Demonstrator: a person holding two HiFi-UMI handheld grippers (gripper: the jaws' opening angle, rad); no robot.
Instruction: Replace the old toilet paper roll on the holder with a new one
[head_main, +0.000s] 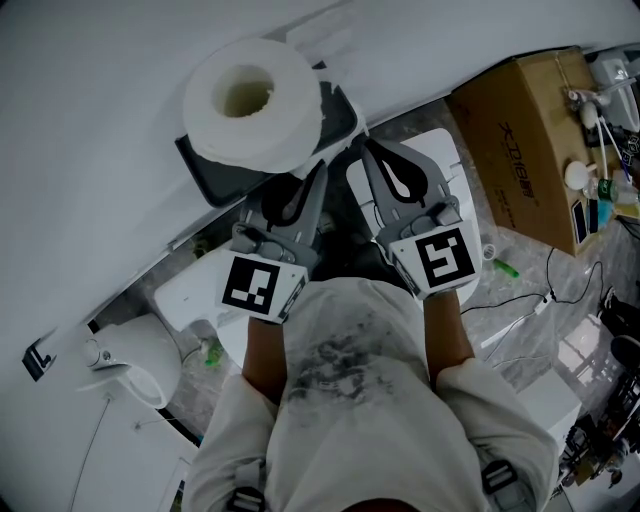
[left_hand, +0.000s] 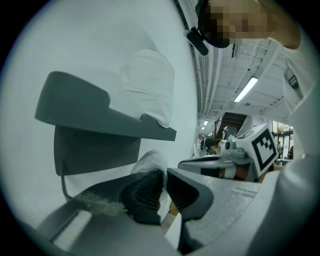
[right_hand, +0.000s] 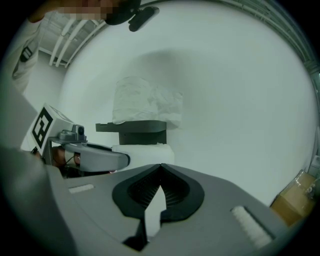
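Observation:
A full white toilet paper roll (head_main: 250, 100) lies on the top shelf of the dark wall holder (head_main: 215, 172); it is also in the left gripper view (left_hand: 147, 85) and the right gripper view (right_hand: 142, 100). Under the shelf (right_hand: 135, 127) hangs the old, thinner roll (right_hand: 145, 150). My left gripper (left_hand: 164, 177) is nearly closed, with the white paper of the old roll (left_hand: 150, 160) pinched between its pads. My right gripper (right_hand: 161, 167) is beside it, shut, tips together, holding nothing. In the head view both reach under the holder, left gripper (head_main: 290, 195), right gripper (head_main: 372, 152).
The white wall fills the space behind the holder. A cardboard box (head_main: 530, 130) stands on the floor at the right. Cables (head_main: 520, 300) and a small green object (head_main: 505, 268) lie on the tiled floor. A white toilet (head_main: 200, 290) sits below my hands.

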